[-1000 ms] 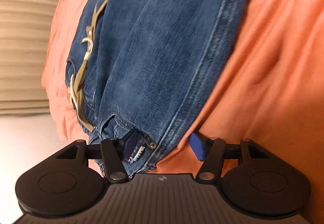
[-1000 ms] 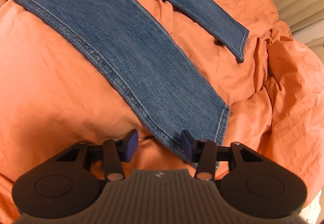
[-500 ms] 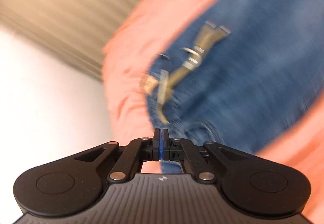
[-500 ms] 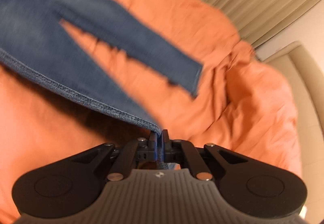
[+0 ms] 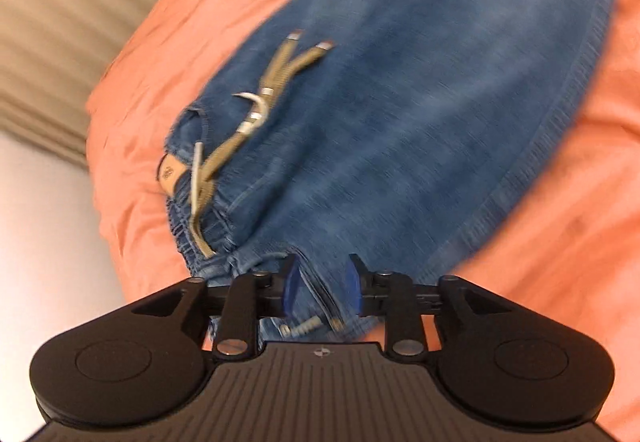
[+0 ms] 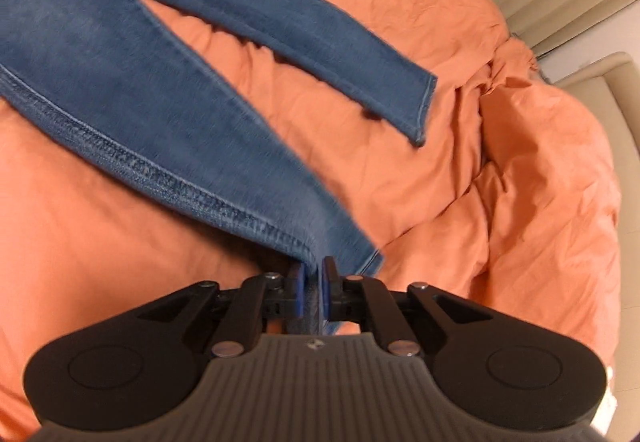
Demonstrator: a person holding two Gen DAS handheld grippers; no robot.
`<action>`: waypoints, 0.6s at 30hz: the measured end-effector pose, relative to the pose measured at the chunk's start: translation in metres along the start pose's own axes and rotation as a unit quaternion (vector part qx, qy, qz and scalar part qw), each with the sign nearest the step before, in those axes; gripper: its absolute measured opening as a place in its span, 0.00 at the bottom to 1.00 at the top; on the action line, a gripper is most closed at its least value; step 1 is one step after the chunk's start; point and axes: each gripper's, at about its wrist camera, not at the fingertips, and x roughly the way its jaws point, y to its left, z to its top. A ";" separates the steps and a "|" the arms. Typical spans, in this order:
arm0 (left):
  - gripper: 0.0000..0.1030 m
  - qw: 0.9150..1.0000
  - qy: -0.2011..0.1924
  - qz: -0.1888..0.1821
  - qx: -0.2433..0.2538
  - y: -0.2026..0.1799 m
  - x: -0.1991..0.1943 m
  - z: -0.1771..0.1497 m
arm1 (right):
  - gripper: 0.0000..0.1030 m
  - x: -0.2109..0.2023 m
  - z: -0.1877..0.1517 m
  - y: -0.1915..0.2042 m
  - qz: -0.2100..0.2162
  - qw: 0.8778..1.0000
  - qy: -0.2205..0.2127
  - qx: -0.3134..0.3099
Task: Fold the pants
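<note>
Blue jeans (image 5: 420, 130) lie spread on an orange duvet (image 5: 568, 242), and a tan drawstring (image 5: 256, 114) trails over the waistband. My left gripper (image 5: 321, 284) is at the waistband corner. Its jaws are opening, with a thick fold of denim filling the gap between the blue pads. In the right wrist view both legs (image 6: 132, 90) run away from me, the far leg's hem (image 6: 424, 110) lying flat. My right gripper (image 6: 314, 292) is at the near leg's hem; its jaws are opening slightly, but denim is still pinched between them. That leg hangs lifted off the duvet.
The duvet (image 6: 500, 226) bunches into folds at the right. Beige ribbed curtains (image 5: 72, 22) hang beyond the bed, with pale floor (image 5: 44, 242) at the left. A beige armchair (image 6: 600, 82) stands past the bed's right edge.
Both grippers shut on the denim, then widened somewhat. The left rose and rolled with the waistband corner. The right lifted the near leg's hem, so more of the bed shows.
</note>
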 end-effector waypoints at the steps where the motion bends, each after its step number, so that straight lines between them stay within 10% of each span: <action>1: 0.42 1.000 -0.005 0.004 -0.018 0.010 0.004 0.005 | 0.25 -0.002 -0.002 -0.002 0.000 1.000 0.000 0.004; 6: 0.52 0.990 -0.026 0.007 -0.141 0.076 0.025 0.036 | 0.37 -0.016 0.015 -0.029 0.021 0.997 -0.041 0.055; 10: 0.57 0.965 -0.034 0.002 -0.259 0.134 0.060 0.057 | 0.42 0.009 0.054 -0.057 0.017 0.990 -0.066 0.122; 18: 0.65 0.860 -0.008 -0.024 -0.509 0.225 0.156 0.048 | 0.46 0.094 0.141 -0.111 0.041 0.965 -0.083 0.244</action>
